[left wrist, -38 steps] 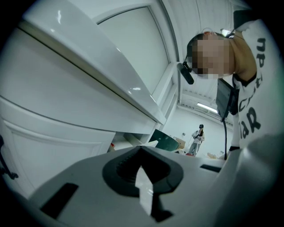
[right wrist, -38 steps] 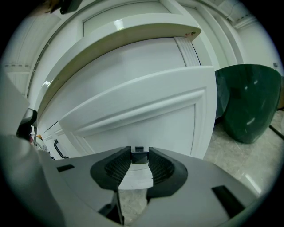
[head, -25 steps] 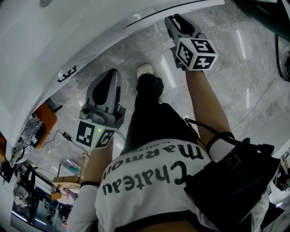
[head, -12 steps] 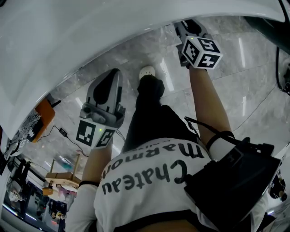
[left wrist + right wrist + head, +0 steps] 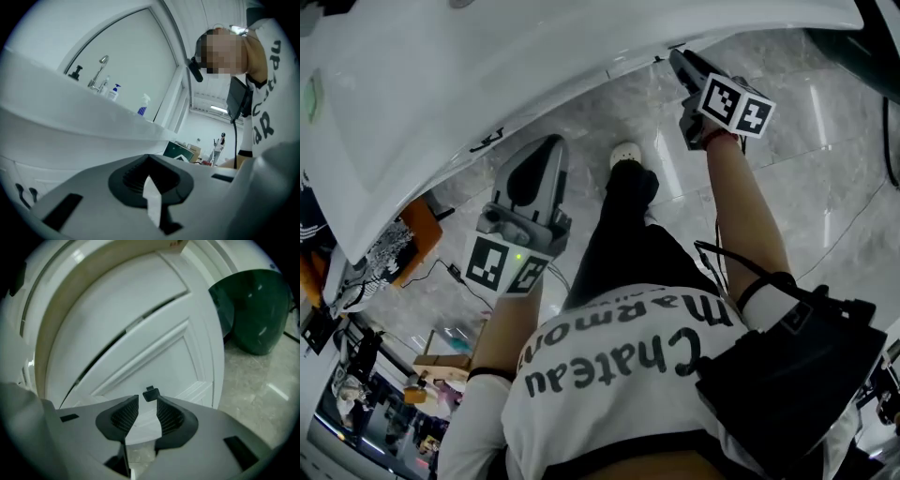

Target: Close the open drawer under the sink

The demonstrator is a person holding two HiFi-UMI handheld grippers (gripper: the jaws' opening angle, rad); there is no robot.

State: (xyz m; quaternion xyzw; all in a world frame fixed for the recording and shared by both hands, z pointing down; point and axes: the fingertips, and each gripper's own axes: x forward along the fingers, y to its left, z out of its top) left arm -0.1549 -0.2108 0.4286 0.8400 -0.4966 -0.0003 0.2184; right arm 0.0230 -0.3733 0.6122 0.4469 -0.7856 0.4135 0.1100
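We are standing at the white counter [image 5: 487, 84], and the drawer [image 5: 140, 362] is sitting just under the counter's front edge, its white panelled front facing the right gripper [image 5: 146, 404] and a dark gap running along its upper edge. We are holding that gripper up to the drawer front, its jaws closing but not yet pressing on the small dark knob [image 5: 151, 393] sitting between their tips. We are carrying the left gripper [image 5: 150, 159] below the counter's front edge, jaws closed together on nothing.
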